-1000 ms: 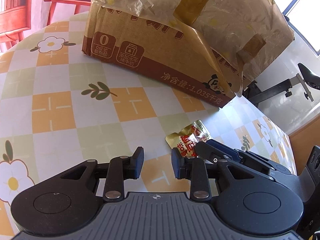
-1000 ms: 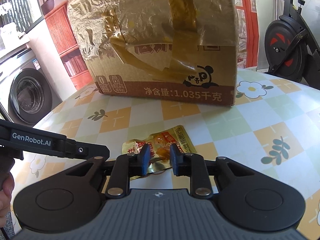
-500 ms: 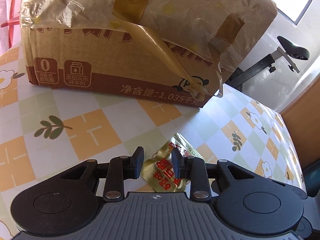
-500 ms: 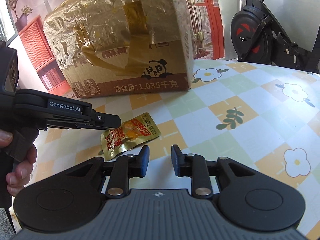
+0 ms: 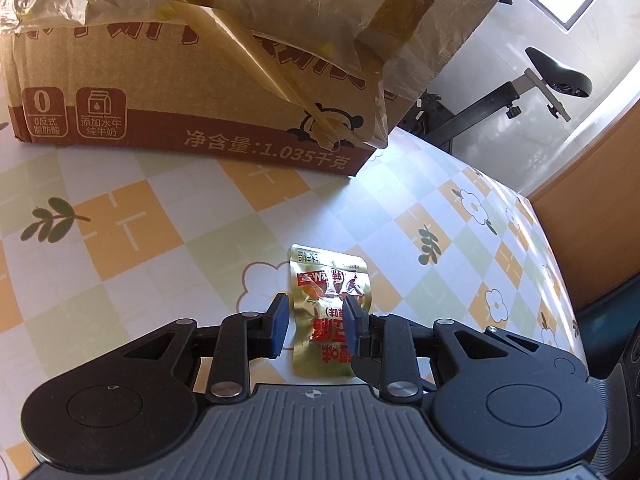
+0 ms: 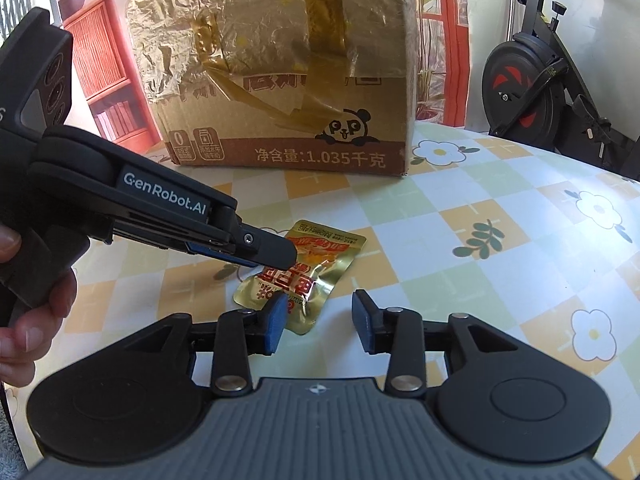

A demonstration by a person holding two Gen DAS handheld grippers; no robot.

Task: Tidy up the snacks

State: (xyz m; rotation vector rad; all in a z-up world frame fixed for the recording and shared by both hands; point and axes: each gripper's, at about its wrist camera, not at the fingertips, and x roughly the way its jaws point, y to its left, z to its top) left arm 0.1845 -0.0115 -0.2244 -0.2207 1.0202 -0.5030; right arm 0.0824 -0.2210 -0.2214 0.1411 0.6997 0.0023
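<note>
A gold snack packet (image 5: 328, 296) with red print lies flat on the checked tablecloth. My left gripper (image 5: 314, 322) is open, its two fingers on either side of the packet, just above it. In the right wrist view the packet (image 6: 320, 276) lies in front of my right gripper (image 6: 320, 320), which is open and empty, drawn back from it. The left gripper's fingertips (image 6: 276, 254) reach over the packet from the left there.
A large taped cardboard box (image 5: 200, 80) stands at the back of the table (image 5: 120, 240); it also shows in the right wrist view (image 6: 288, 80). An exercise bike (image 6: 536, 92) stands beyond the table's right edge. A red shelf (image 6: 104, 80) is behind on the left.
My left gripper has swung over the packet and now straddles it. My right gripper has let go of the packet, opened wider and pulled back.
</note>
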